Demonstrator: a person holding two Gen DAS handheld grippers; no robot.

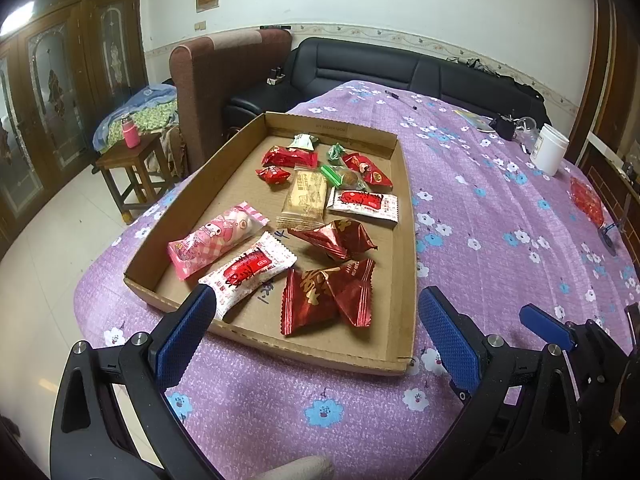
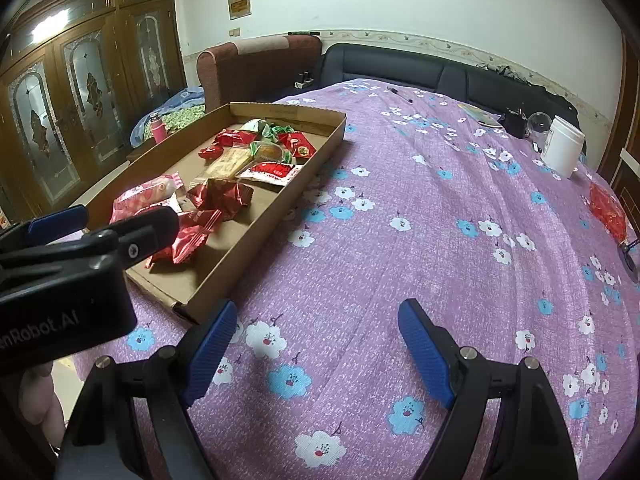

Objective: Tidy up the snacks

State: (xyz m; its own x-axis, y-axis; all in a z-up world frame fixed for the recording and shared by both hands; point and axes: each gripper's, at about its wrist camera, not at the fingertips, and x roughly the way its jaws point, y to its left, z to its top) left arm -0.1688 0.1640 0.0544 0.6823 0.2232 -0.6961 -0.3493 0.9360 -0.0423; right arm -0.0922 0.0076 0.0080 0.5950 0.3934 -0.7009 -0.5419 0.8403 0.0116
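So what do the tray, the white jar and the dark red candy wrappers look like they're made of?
Tray: plain brown cardboard, matte, with a raw corrugated edge showing. White jar: probably plastic, an opaque smooth wall with a dull sheen. Dark red wrappers: likely metallised foil film, crinkled, with bright glints.

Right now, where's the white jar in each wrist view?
Left wrist: white jar upper right, standing on the purple floral cloth, far right of the cardboard tray.
Right wrist: white jar upper right, same cloth.
Shared landmark: the cardboard tray.
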